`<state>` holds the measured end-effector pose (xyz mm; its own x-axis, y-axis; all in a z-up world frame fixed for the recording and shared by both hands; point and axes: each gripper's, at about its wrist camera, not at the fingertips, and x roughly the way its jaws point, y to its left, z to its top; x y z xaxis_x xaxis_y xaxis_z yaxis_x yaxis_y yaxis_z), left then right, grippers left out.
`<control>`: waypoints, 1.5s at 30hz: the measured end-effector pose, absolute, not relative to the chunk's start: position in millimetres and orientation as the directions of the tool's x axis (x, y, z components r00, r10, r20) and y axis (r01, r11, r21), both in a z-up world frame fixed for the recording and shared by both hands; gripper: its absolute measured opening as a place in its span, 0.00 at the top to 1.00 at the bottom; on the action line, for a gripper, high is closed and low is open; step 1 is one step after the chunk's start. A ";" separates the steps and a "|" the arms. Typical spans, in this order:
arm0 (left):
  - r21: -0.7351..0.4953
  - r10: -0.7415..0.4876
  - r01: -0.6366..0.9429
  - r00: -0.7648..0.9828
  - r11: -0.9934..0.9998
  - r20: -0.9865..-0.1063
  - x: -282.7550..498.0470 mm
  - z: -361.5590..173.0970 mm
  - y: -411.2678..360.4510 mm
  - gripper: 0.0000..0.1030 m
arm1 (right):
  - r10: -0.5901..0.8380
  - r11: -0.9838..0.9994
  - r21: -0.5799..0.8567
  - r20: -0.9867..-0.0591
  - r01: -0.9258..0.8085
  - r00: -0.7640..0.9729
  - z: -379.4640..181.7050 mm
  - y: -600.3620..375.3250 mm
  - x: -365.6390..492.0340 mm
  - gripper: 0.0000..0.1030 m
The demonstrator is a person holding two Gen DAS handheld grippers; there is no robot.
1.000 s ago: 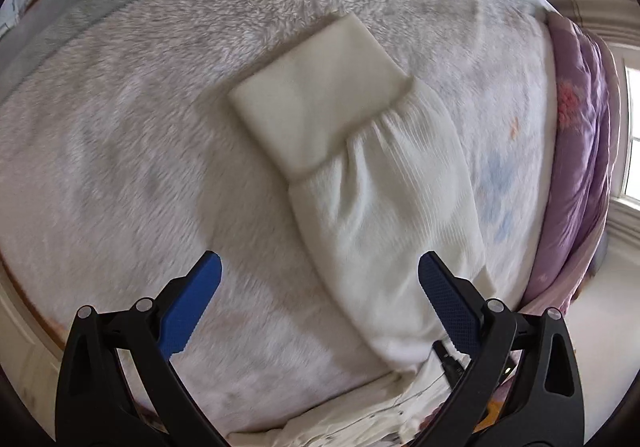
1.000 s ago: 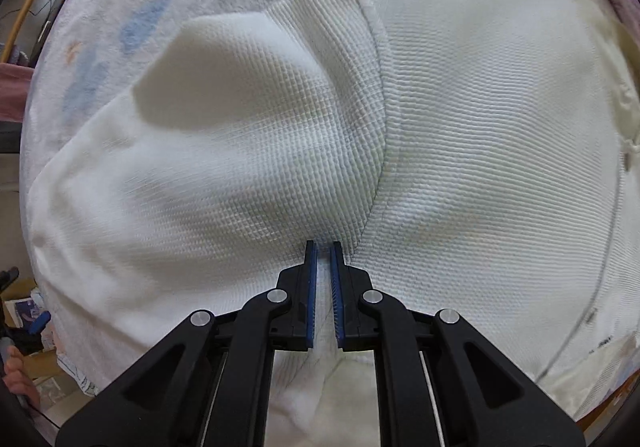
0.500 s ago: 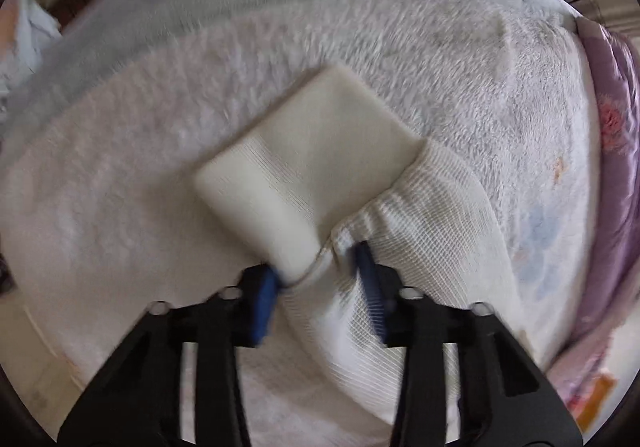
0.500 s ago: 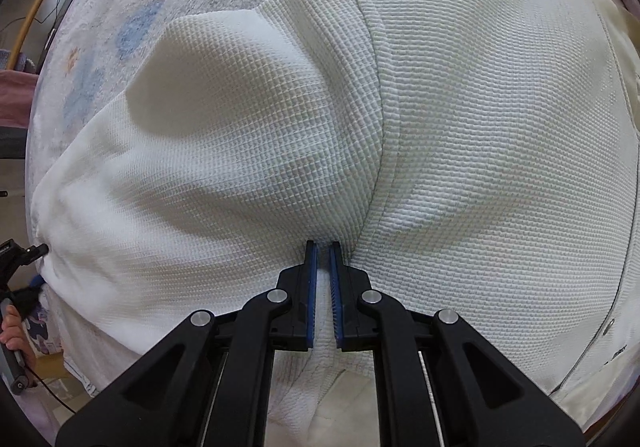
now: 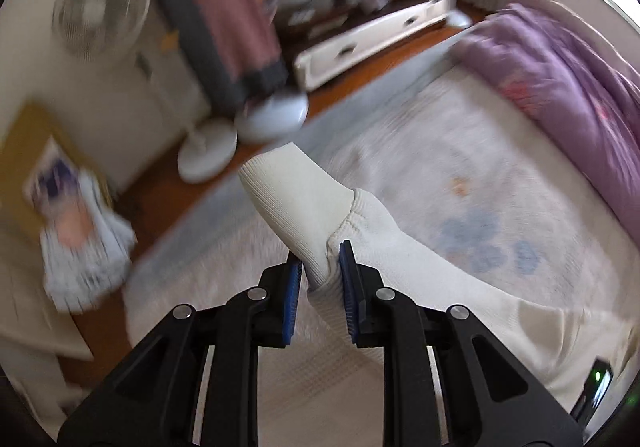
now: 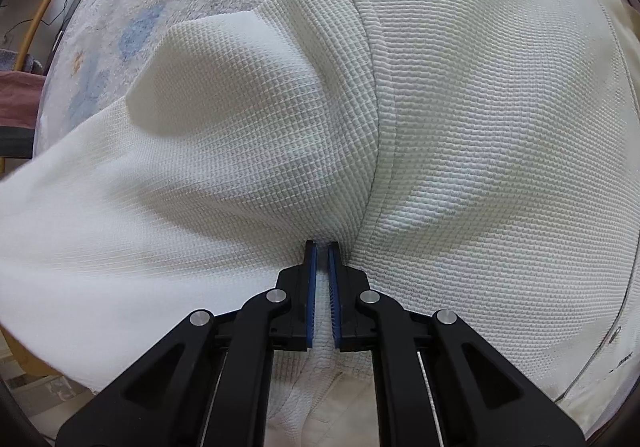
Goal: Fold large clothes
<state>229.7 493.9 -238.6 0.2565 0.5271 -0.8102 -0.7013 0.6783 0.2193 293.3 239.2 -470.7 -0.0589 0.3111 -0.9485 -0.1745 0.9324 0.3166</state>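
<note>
A large cream waffle-knit garment [image 6: 460, 119] lies on a fluffy white bed blanket [image 5: 460, 151]. My left gripper [image 5: 320, 259] is shut on the sleeve [image 5: 400, 247] where it meets the ribbed cuff [image 5: 296, 191]. It holds the cuff lifted off the bed, pointing up and away. My right gripper [image 6: 322, 247] is shut on a pinch of the garment beside the shoulder seam [image 6: 372, 127]. The sleeve [image 6: 120, 207] stretches away to the left in the right wrist view, raised and bulging.
A purple quilt [image 5: 568, 79] is bunched along the bed's far right. Beyond the bed edge stand a floor fan [image 5: 100, 3] with white bases [image 5: 240, 127], a white drawer unit [image 5: 372, 35] and a hanging pink cloth [image 5: 224, 7]. A box with papers [image 5: 72, 215] sits left.
My left gripper closed on the sleeve at the cuff and lifted it, tilting up toward the room. The sleeve now pulls taut leftward in the right wrist view. The right gripper stays shut.
</note>
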 end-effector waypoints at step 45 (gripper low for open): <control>0.067 0.103 -0.116 0.334 0.991 -0.937 304.2 -340.4 129.1 0.40 | 0.550 0.806 0.581 -0.807 0.117 0.217 -403.4 -70.8 296.1 0.56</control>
